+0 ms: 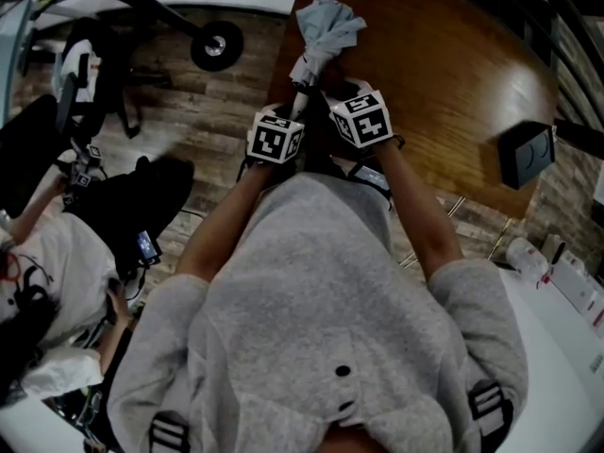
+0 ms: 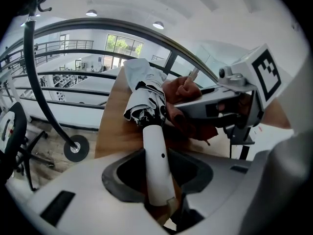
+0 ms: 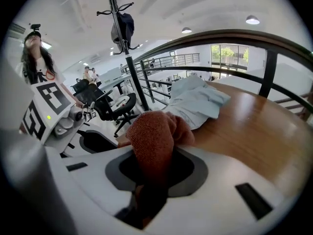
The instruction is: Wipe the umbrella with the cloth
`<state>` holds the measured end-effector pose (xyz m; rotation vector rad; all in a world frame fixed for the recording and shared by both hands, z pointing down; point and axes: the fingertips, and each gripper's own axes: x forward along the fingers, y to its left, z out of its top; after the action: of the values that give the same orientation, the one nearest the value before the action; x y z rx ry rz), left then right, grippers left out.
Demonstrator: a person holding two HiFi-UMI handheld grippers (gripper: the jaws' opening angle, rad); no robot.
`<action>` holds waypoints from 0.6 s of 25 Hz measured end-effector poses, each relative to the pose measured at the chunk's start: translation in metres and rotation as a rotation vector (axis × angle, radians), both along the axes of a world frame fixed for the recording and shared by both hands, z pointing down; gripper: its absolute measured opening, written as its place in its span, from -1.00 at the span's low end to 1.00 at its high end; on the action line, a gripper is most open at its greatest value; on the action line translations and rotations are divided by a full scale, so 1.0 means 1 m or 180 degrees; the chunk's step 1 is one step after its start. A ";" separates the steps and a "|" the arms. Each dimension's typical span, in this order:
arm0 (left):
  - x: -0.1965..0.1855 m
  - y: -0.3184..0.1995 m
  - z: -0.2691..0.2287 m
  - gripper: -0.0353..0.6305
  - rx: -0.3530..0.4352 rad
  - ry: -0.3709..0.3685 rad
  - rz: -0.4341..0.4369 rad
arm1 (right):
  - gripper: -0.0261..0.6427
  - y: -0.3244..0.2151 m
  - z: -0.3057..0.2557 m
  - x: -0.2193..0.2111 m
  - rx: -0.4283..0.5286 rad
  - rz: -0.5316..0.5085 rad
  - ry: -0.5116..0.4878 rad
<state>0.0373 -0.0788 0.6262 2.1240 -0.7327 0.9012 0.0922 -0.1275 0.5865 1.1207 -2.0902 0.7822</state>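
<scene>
A folded pale grey umbrella (image 1: 326, 28) lies on the wooden table (image 1: 453, 74), its canopy pointing away from me. My left gripper (image 1: 276, 140) is shut on the umbrella's white handle (image 2: 157, 160), which runs up between the jaws to the bunched canopy (image 2: 144, 94). My right gripper (image 1: 361, 118) sits right beside the left one and is shut on a rust-brown cloth (image 3: 154, 146). That cloth (image 2: 188, 119) presses against the umbrella near the handle end. In the right gripper view the umbrella's fabric (image 3: 195, 102) lies just past the cloth.
A black box (image 1: 527, 154) stands at the table's right edge. A seated person (image 1: 38, 281) and office chairs (image 1: 85, 74) are on the wood floor to the left. A coat stand (image 3: 122, 43) and railing (image 3: 264, 58) stand beyond the table.
</scene>
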 end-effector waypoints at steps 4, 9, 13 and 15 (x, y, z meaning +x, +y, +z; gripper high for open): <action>0.002 0.000 0.002 -0.43 0.0028 0.0017 -0.0041 | -0.61 -0.005 -0.012 -0.004 0.0052 0.0012 -0.0003; 0.004 0.002 0.001 -0.42 0.0044 0.0016 -0.0077 | -0.61 -0.028 -0.038 -0.026 0.0142 0.0071 -0.0365; 0.003 0.003 -0.003 -0.42 0.0082 -0.0031 -0.0085 | -0.61 -0.053 -0.047 -0.064 0.0072 0.0085 -0.0701; 0.004 0.003 -0.003 -0.43 0.0095 -0.0025 -0.0098 | -0.60 -0.064 -0.042 -0.074 0.0061 0.0134 -0.0578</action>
<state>0.0412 -0.0762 0.6237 2.1304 -0.7854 0.8879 0.0177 -0.1916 0.5450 1.1444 -2.2336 0.9161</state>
